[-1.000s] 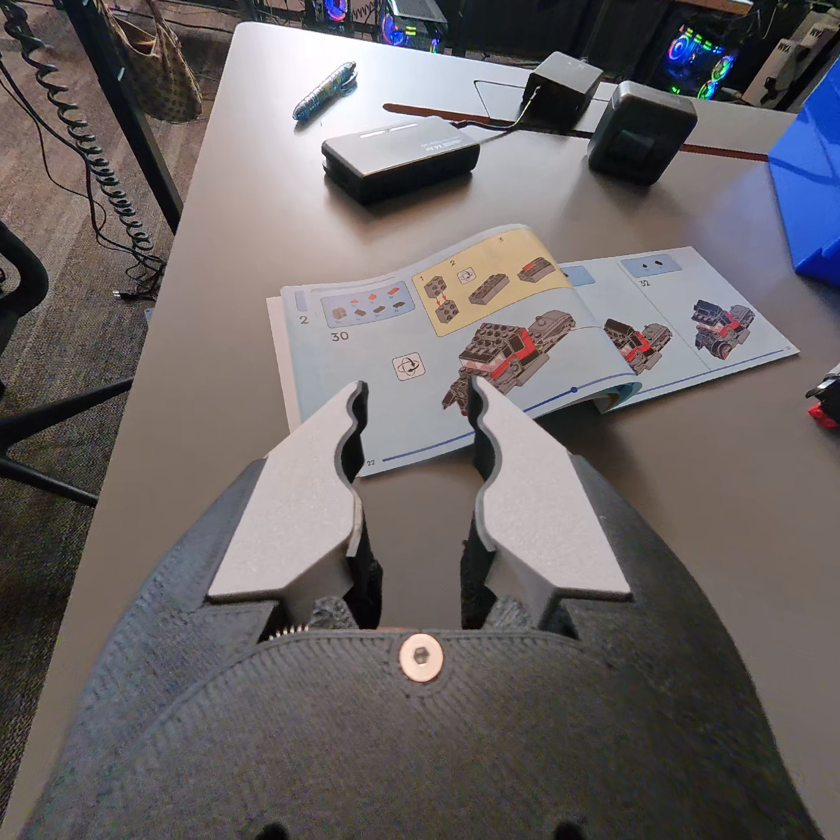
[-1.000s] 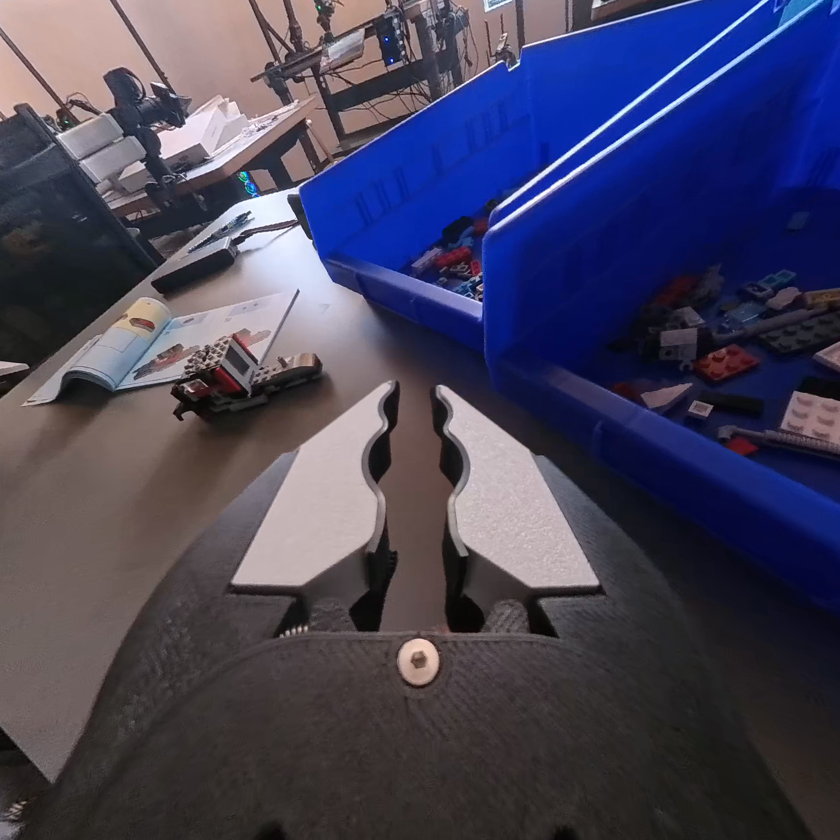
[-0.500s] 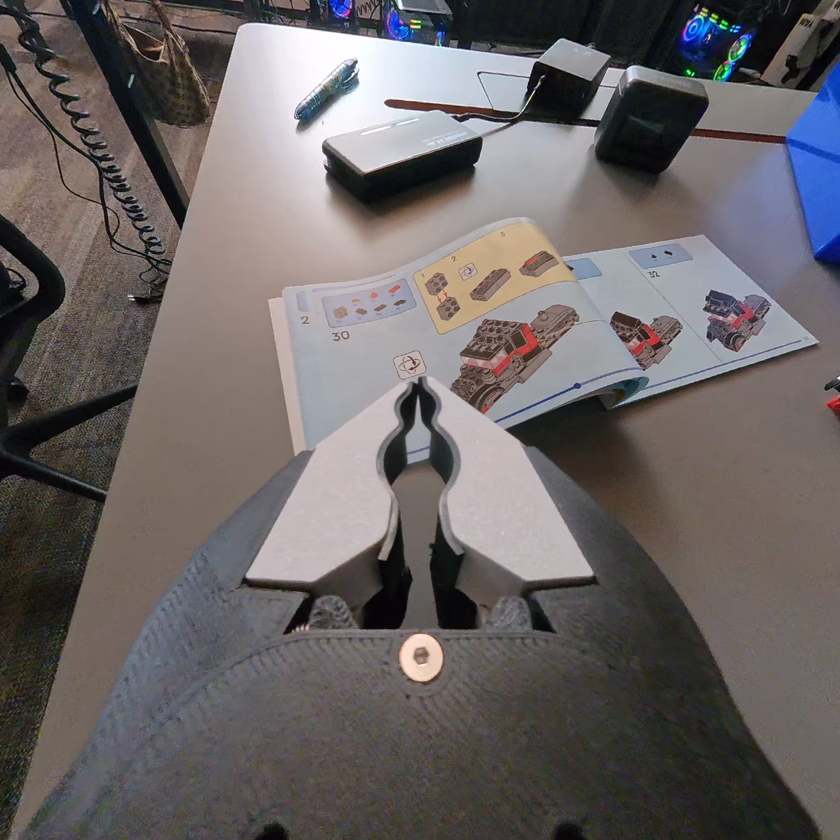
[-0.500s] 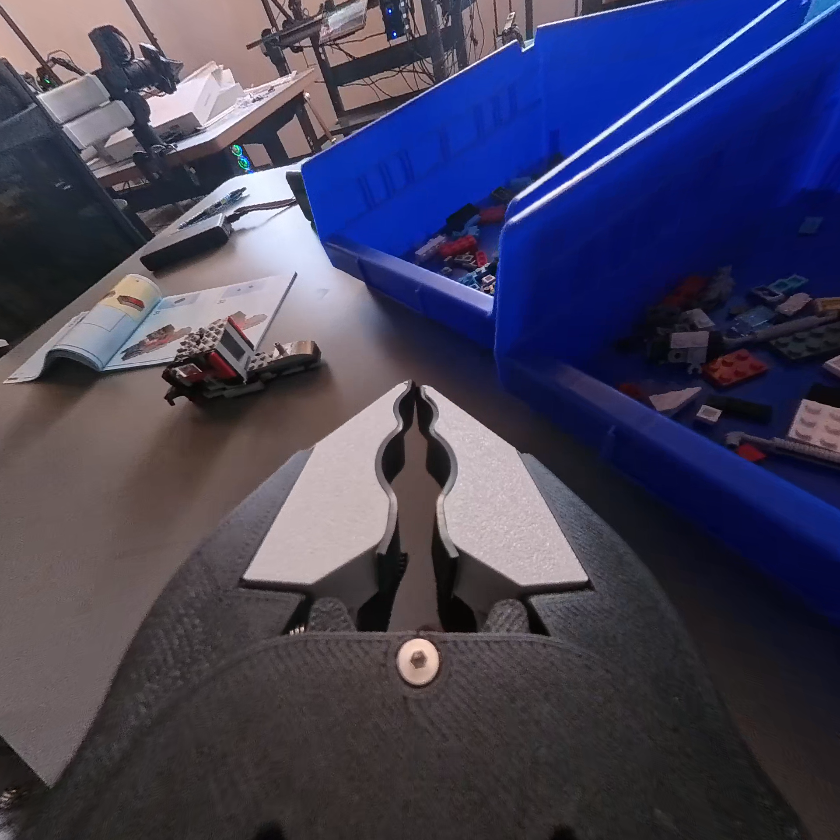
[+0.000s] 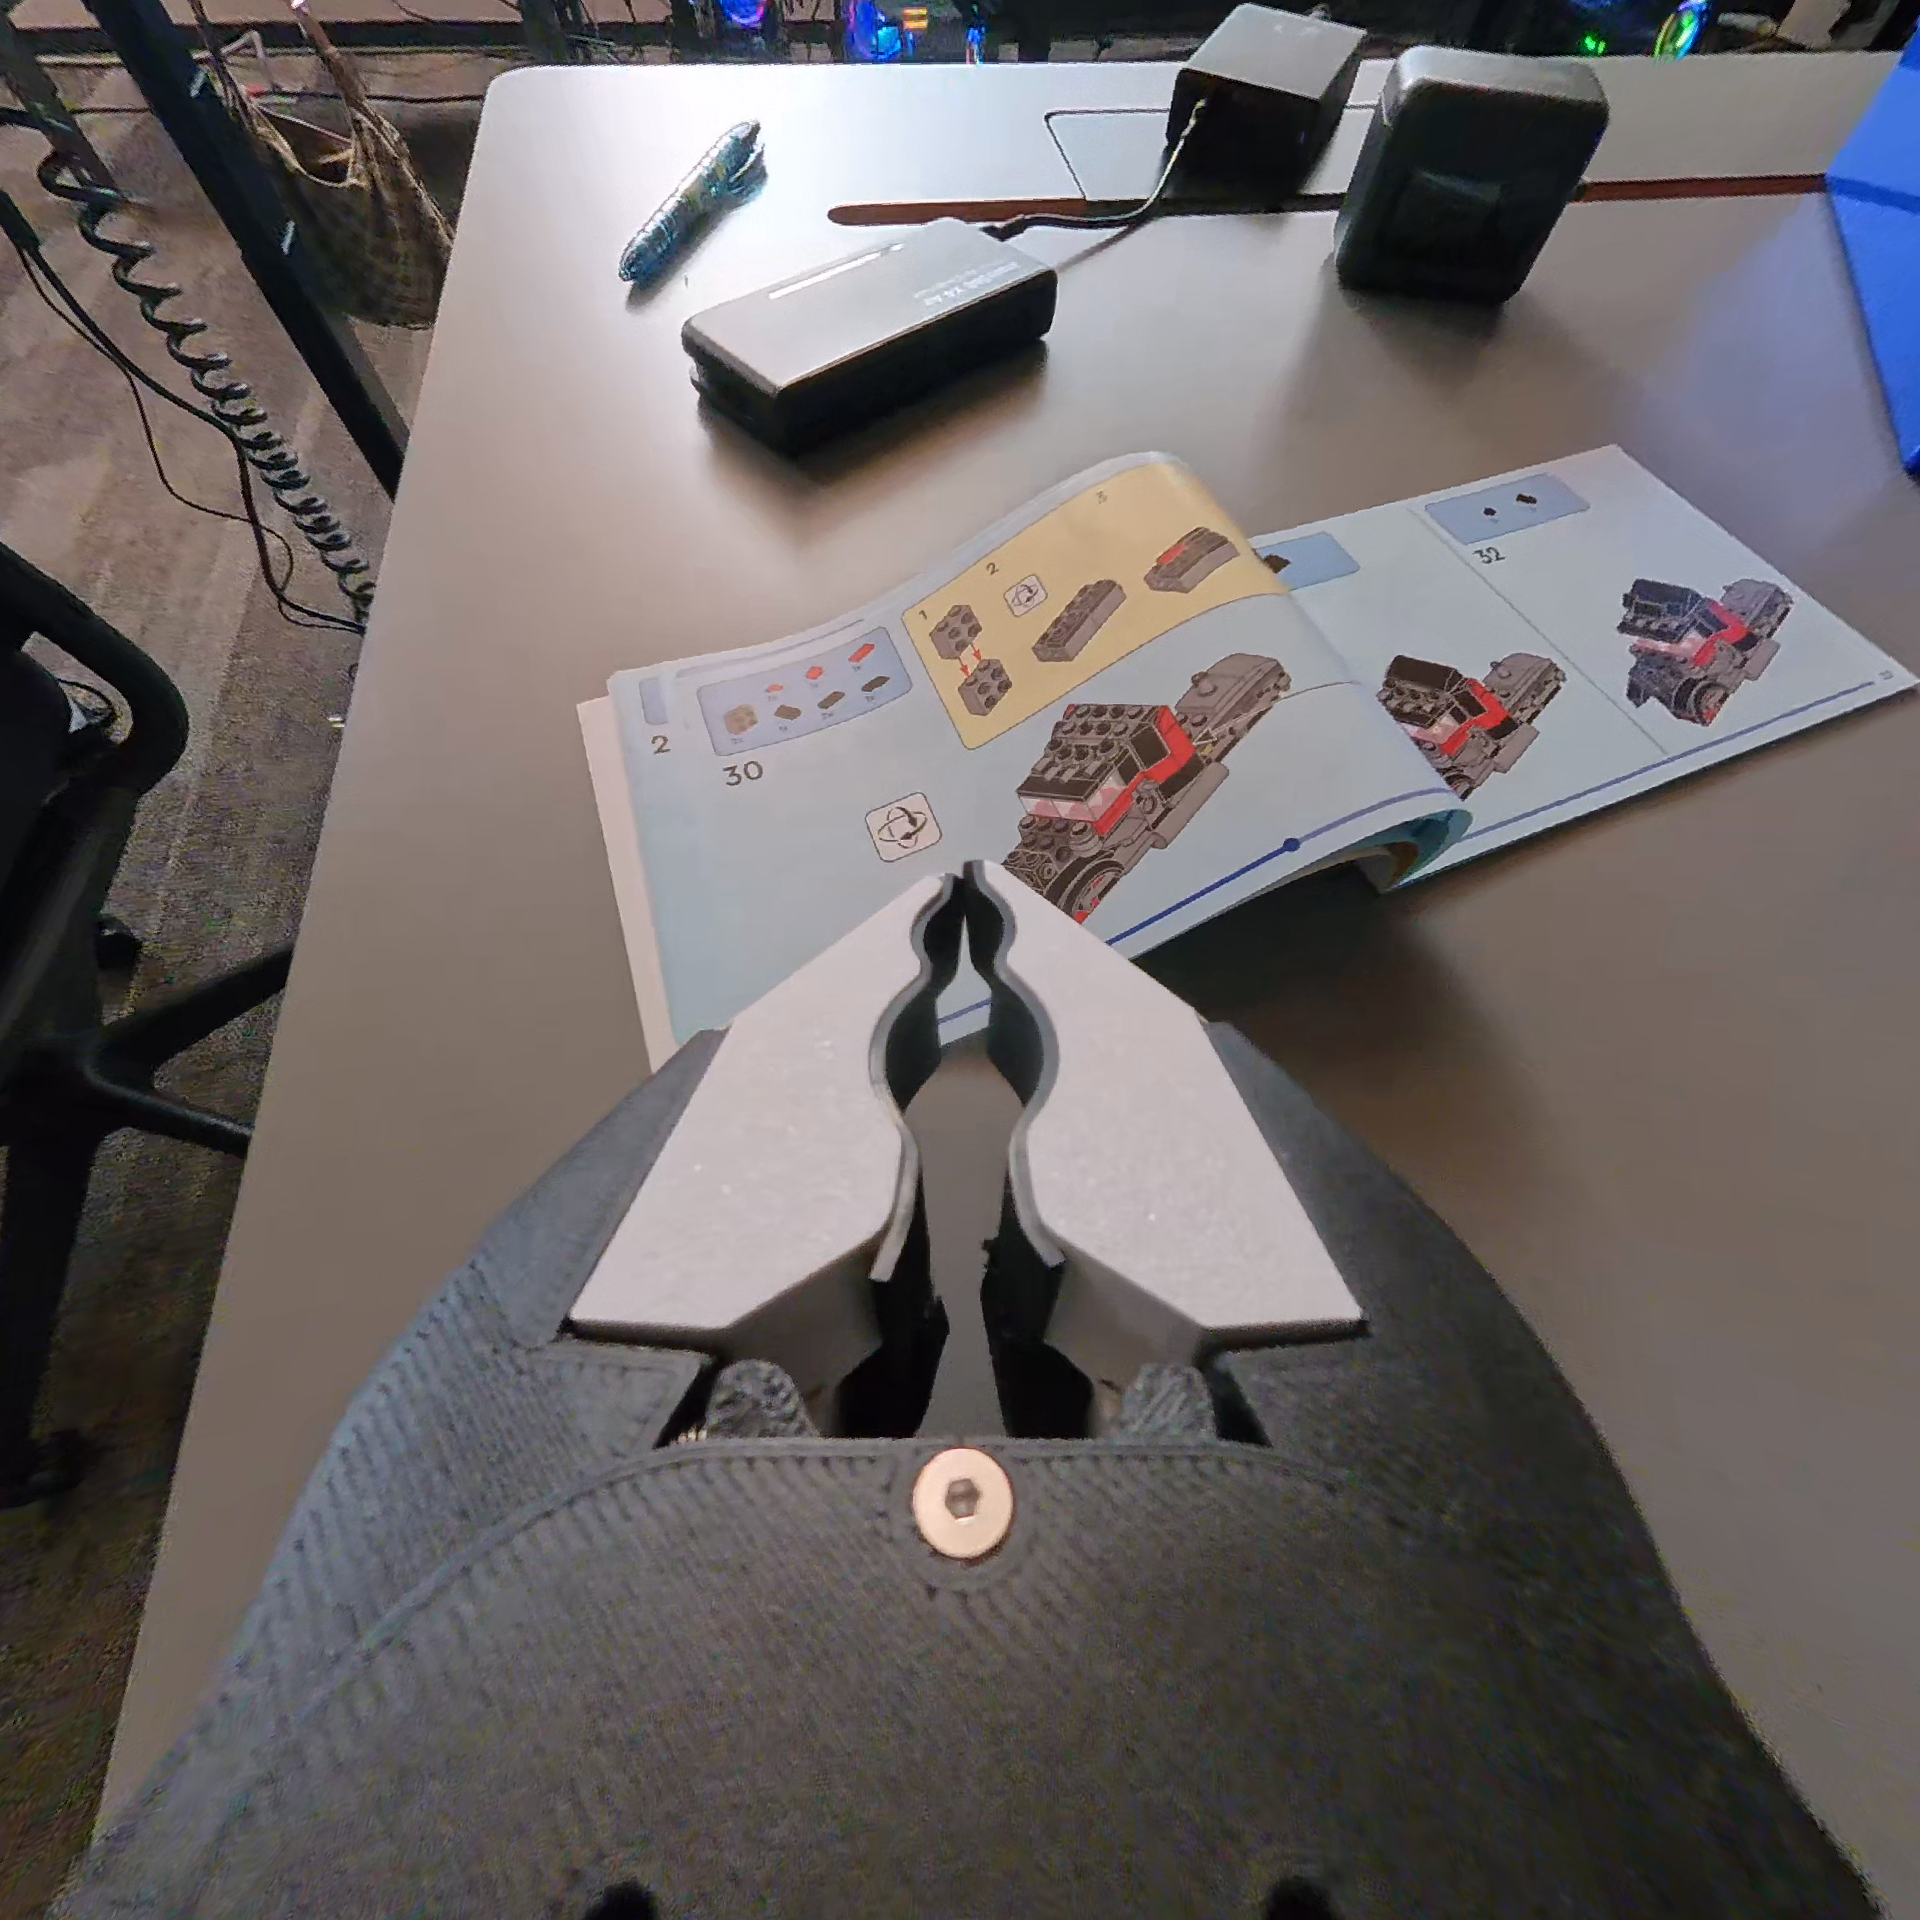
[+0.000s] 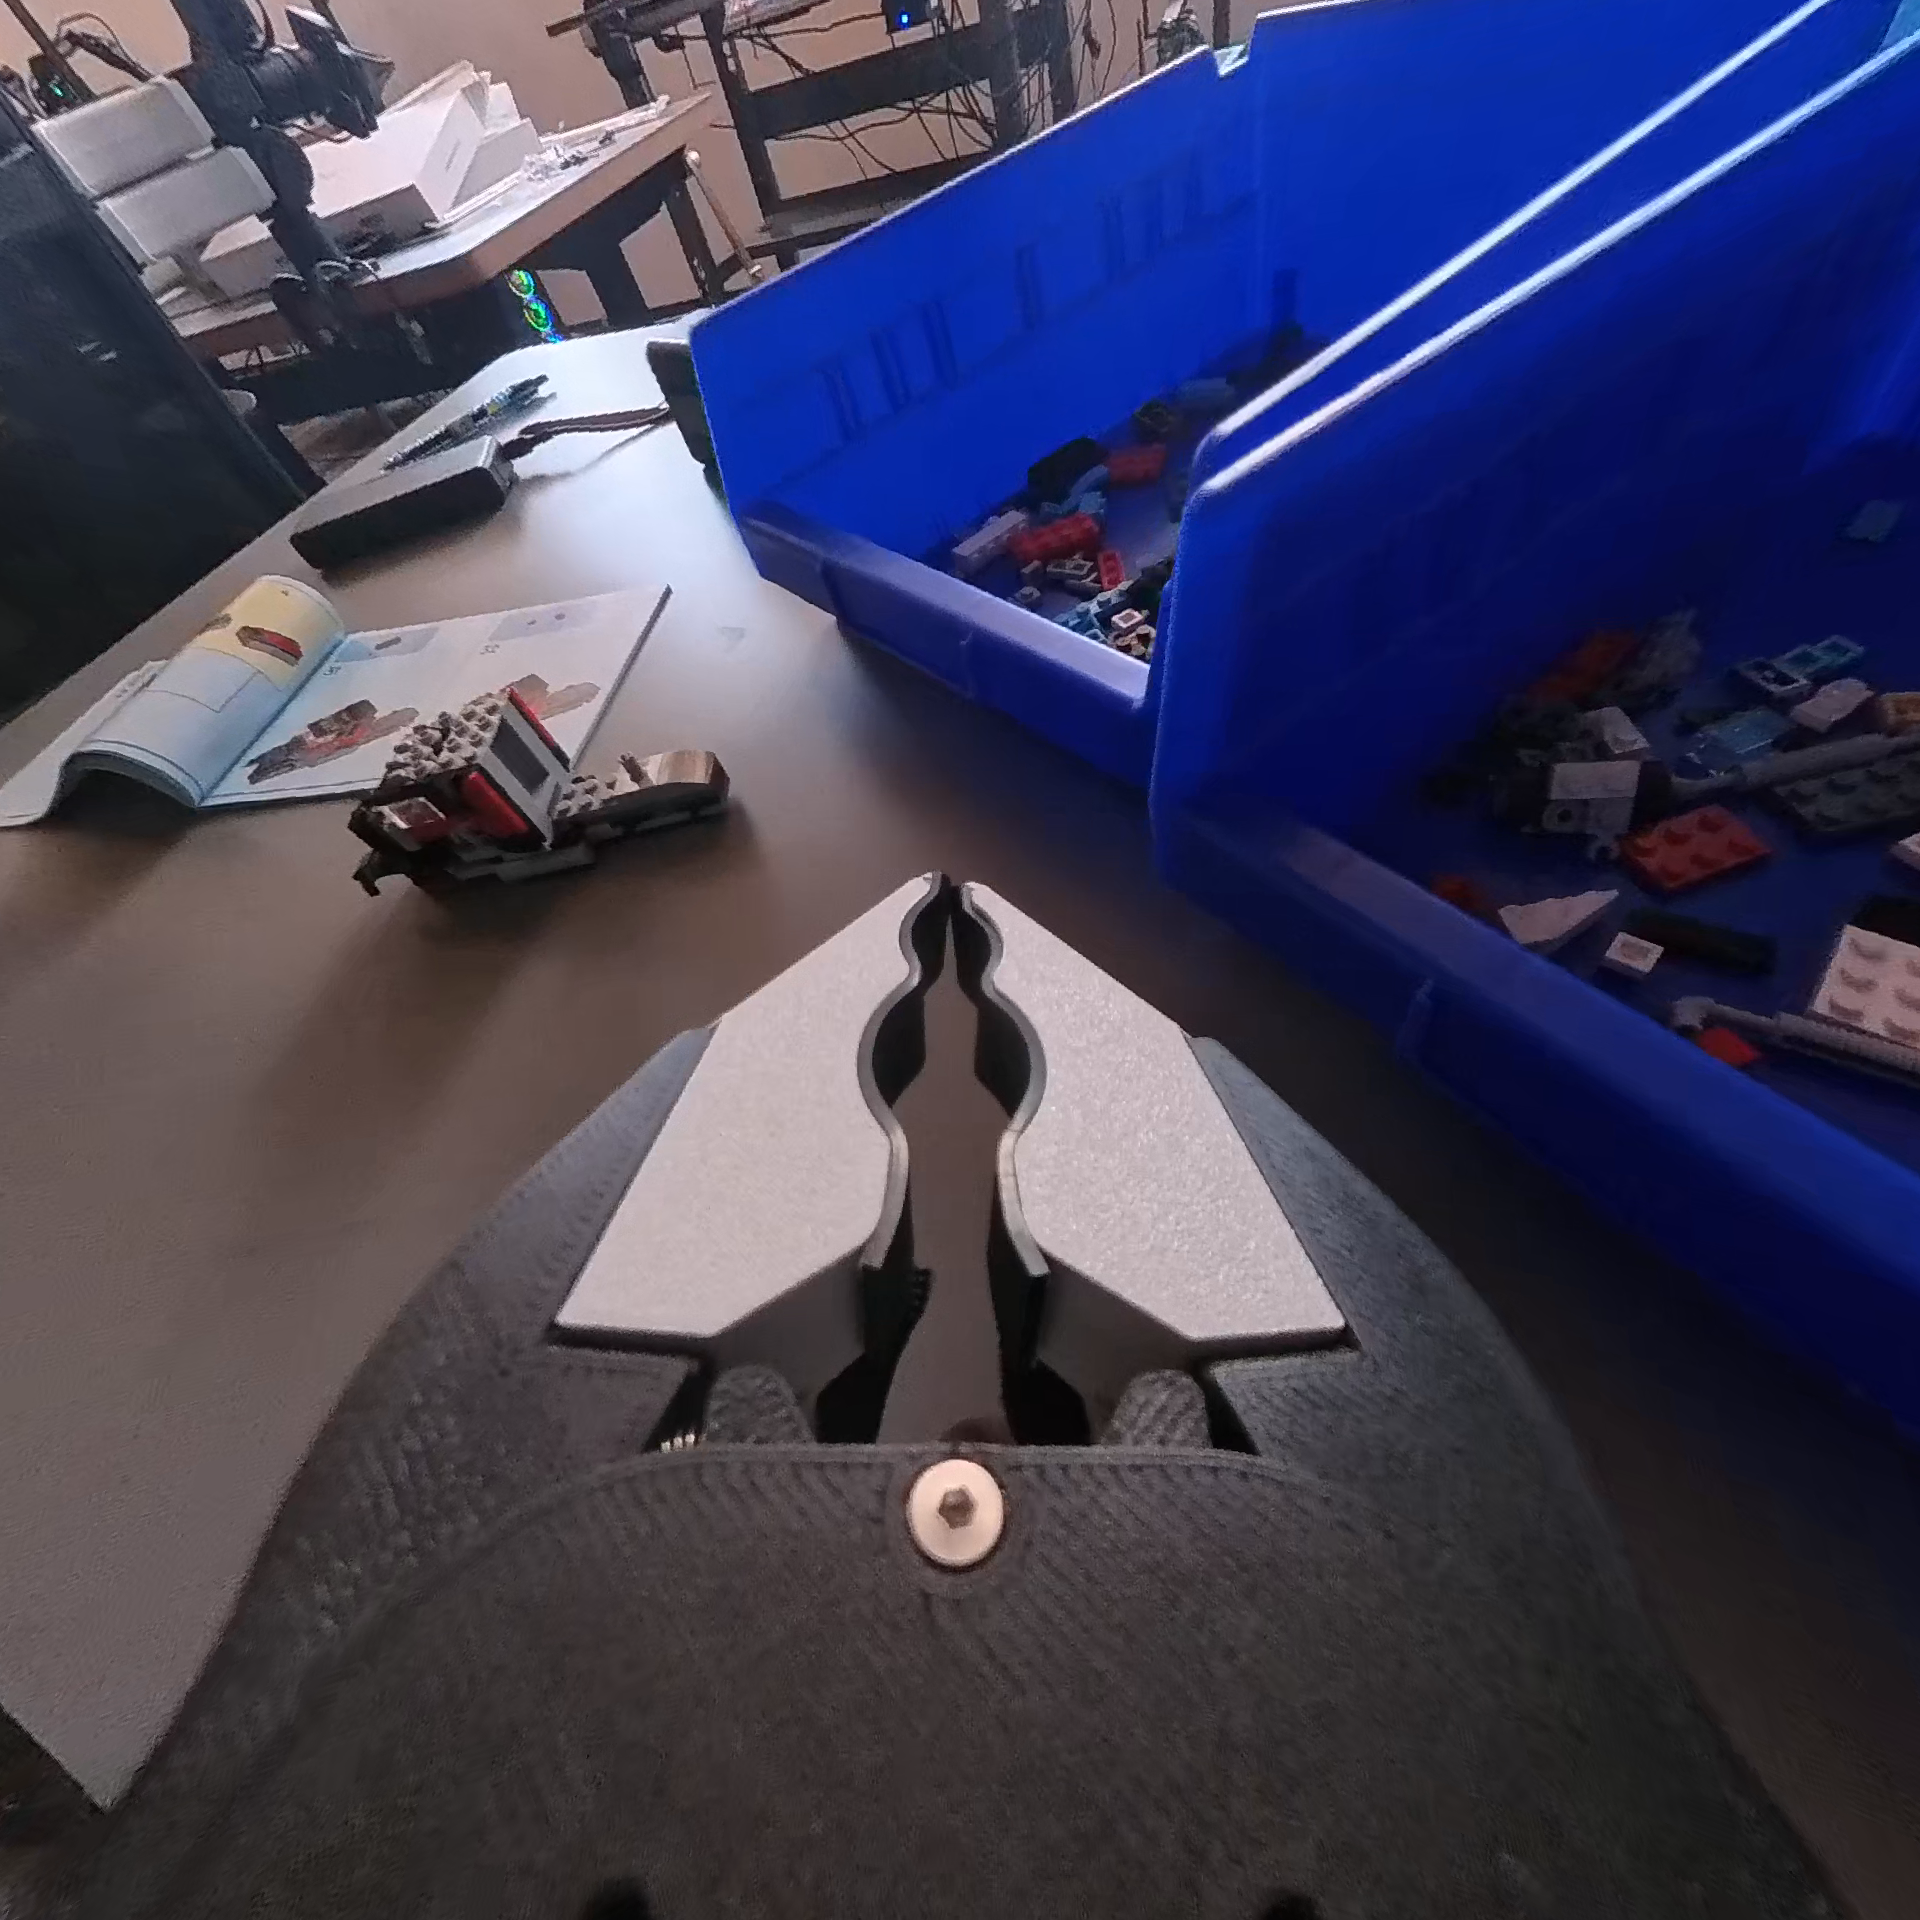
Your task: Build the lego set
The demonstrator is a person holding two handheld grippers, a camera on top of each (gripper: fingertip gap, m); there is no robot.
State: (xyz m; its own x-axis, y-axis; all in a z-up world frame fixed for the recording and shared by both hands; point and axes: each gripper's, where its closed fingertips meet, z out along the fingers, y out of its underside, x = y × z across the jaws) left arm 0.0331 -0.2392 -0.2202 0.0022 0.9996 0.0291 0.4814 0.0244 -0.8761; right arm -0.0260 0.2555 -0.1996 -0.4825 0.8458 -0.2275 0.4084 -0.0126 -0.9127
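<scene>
Both grippers closed, empty; lego model [image 6: 535, 805] seemingly lies lengthwise left-right

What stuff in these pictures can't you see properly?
- Far bin, right view: the near bin hides its right part.
- Near bin, right view: cut off by the picture's right edge.
- Booklet, left view: the left claw covers its lower edge.
- Model, right view: its small parts are too tiny to tell.
- Table, right view: the right claw body hides the near part.
</scene>
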